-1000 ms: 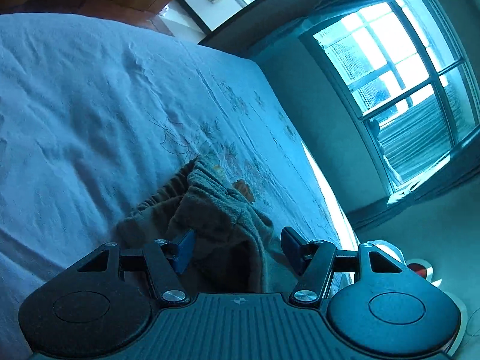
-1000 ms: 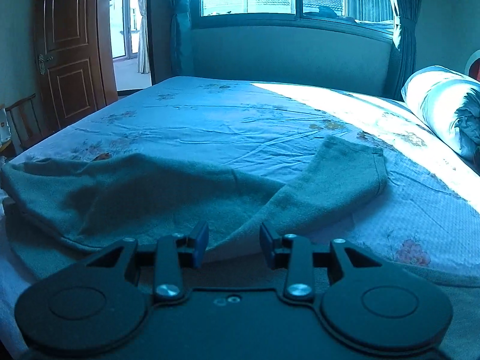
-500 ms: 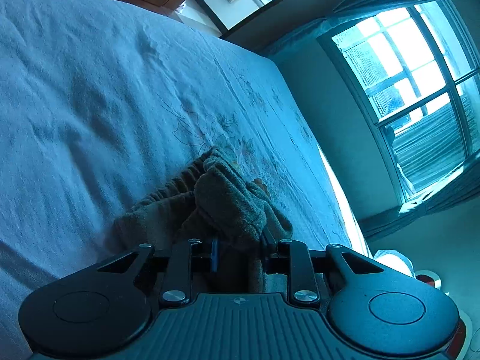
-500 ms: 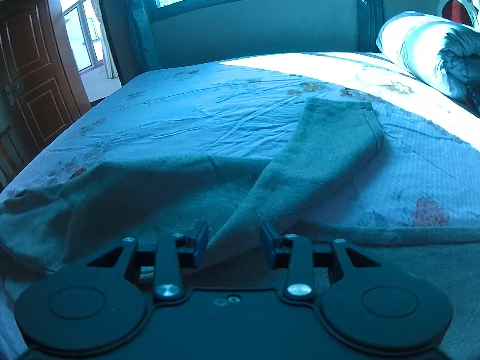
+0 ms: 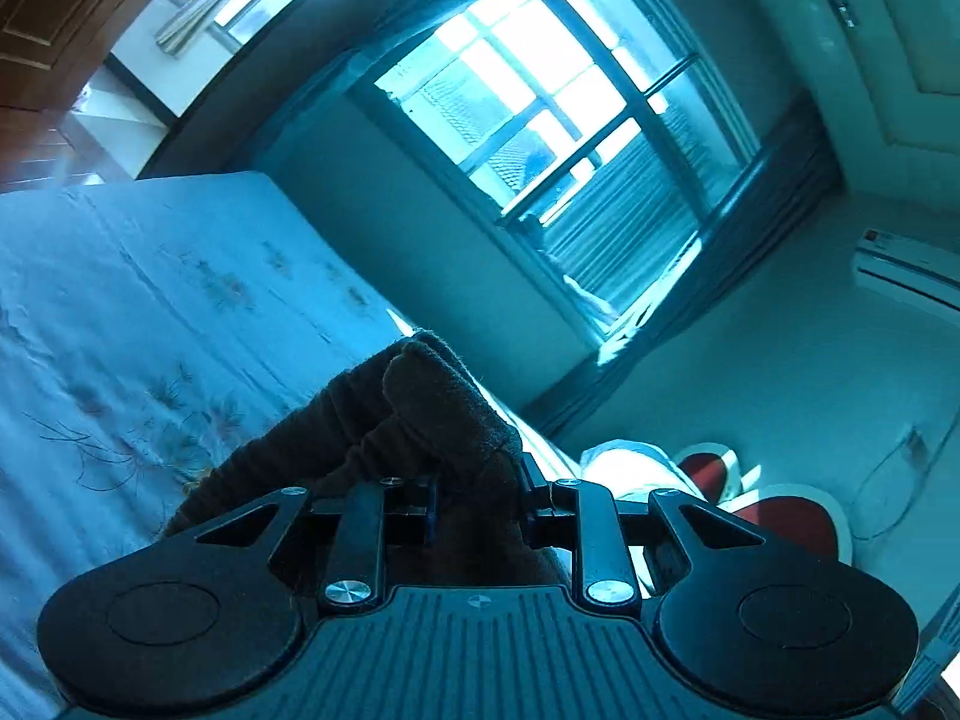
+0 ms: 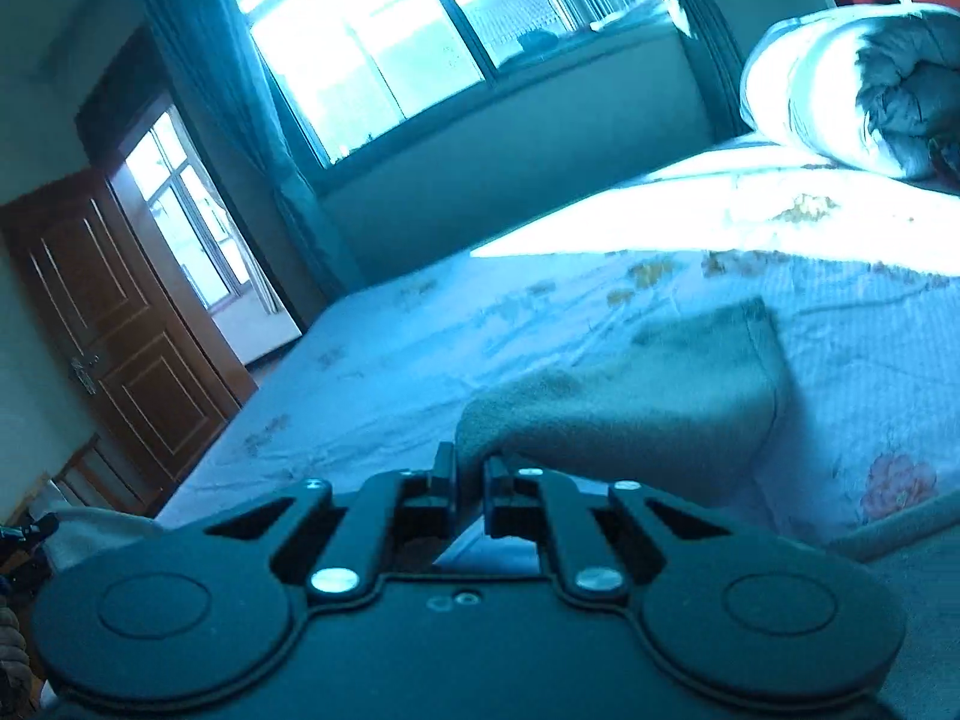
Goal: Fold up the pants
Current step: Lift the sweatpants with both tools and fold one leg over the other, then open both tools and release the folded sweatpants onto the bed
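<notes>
CHANGE: both grippers went from open to clamped | left gripper [image 5: 477,504] pinches bunched pants [image 5: 414,414] | right gripper [image 6: 470,489] pinches pants edge | NEXT: lift, fold across bed [image 6: 420,330]

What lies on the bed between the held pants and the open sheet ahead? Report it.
Nothing visible. The left gripper and right gripper are each shut on the pants. The sheet beyond the cloth is bare; the only other thing on it, the rolled quilt, sits off by the headboard.
</notes>
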Action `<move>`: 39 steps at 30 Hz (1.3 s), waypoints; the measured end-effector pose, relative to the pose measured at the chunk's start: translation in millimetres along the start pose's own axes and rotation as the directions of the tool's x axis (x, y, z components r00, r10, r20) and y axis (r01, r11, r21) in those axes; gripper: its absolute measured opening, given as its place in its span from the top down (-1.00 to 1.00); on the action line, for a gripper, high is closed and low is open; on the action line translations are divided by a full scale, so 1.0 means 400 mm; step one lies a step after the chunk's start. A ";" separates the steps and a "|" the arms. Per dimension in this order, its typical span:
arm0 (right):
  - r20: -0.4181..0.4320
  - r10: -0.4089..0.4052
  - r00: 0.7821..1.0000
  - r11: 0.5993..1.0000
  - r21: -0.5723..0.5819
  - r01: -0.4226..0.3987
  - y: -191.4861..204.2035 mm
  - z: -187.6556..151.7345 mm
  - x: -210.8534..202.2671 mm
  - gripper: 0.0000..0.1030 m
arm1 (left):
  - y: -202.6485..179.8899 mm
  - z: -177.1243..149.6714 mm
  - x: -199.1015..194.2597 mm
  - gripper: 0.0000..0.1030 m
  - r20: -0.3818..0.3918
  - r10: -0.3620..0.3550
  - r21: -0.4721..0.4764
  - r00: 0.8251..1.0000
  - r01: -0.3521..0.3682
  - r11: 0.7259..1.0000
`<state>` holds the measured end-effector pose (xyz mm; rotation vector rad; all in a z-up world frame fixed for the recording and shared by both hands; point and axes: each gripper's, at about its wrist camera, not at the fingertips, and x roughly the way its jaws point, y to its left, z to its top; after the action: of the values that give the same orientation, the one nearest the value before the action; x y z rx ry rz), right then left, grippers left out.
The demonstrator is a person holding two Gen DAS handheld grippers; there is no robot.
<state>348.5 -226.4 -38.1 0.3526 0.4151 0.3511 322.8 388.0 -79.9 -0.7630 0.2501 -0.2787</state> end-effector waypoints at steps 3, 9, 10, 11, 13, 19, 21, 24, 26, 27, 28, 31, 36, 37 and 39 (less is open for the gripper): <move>-0.201 -0.020 0.979 0.999 0.042 0.029 -0.059 -0.161 -0.026 1.00 | 0.146 -0.133 -0.050 0.53 -0.176 0.229 -0.025 0.958 -0.236 0.971; -0.318 -0.077 0.945 0.995 0.031 0.091 -0.073 -0.277 -0.010 1.00 | 0.203 -0.204 -0.116 0.60 -0.206 0.256 -0.073 0.944 -0.276 0.958; -0.320 -0.079 0.944 0.995 0.037 0.095 -0.072 -0.274 -0.006 1.00 | 0.199 -0.200 -0.109 0.60 -0.208 0.258 -0.068 0.943 -0.278 0.958; -0.318 -0.079 0.945 0.995 0.033 0.095 -0.069 -0.270 -0.005 1.00 | 0.198 -0.191 -0.099 0.60 -0.212 0.256 -0.062 0.943 -0.274 0.960; -0.308 -0.078 0.948 0.996 0.018 0.088 -0.059 -0.251 -0.008 1.00 | 0.187 -0.169 -0.080 0.60 -0.208 0.243 -0.055 0.947 -0.259 0.964; -0.144 -0.048 0.988 0.999 -0.001 0.049 -0.027 -0.184 -0.079 1.00 | 0.099 -0.084 -0.066 0.60 -0.139 0.145 0.039 0.980 -0.141 0.989; -0.237 -0.090 0.967 0.996 -0.008 0.091 -0.076 -0.225 -0.038 1.00 | 0.143 -0.126 -0.061 0.60 -0.234 0.226 0.037 0.946 -0.223 0.974; -0.320 -0.113 0.941 0.992 0.017 0.125 -0.120 -0.284 0.000 1.00 | 0.200 -0.193 -0.070 0.60 -0.293 0.263 0.025 0.919 -0.267 0.963; -0.307 -0.117 0.945 0.993 -0.013 0.119 -0.101 -0.282 -0.002 1.00 | 0.210 -0.198 -0.082 0.60 -0.263 0.246 -0.025 0.933 -0.262 0.965; -0.305 -0.115 0.945 0.993 -0.011 0.118 -0.095 -0.281 -0.006 1.00 | 0.210 -0.200 -0.081 0.60 -0.257 0.247 -0.026 0.934 -0.262 0.965; -0.305 -0.116 0.945 0.993 -0.010 0.118 -0.094 -0.278 -0.007 1.00 | 0.210 -0.201 -0.079 0.60 -0.259 0.248 -0.031 0.934 -0.264 0.964; -0.277 -0.092 0.956 0.995 0.006 0.097 -0.093 -0.263 -0.030 1.00 | 0.191 -0.187 -0.085 0.60 -0.235 0.227 -0.031 0.945 -0.241 0.970; -0.325 -0.124 0.937 0.992 -0.010 0.128 -0.108 -0.306 0.004 0.96 | 0.184 -0.204 -0.058 0.60 -0.281 0.322 0.057 0.904 -0.319 0.946; -0.323 -0.129 0.937 0.991 -0.017 0.131 -0.103 -0.303 0.004 0.95 | 0.175 -0.199 -0.060 0.59 -0.278 0.328 0.058 0.903 -0.325 0.944; -0.318 -0.138 0.938 0.990 -0.036 0.134 -0.090 -0.294 -0.001 0.90 | 0.150 -0.190 -0.066 0.54 -0.264 0.338 0.067 0.903 -0.332 0.941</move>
<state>305.2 -228.0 -153.0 0.2516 0.7519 0.2757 283.2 389.5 -172.2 -0.6464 0.6319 -0.0566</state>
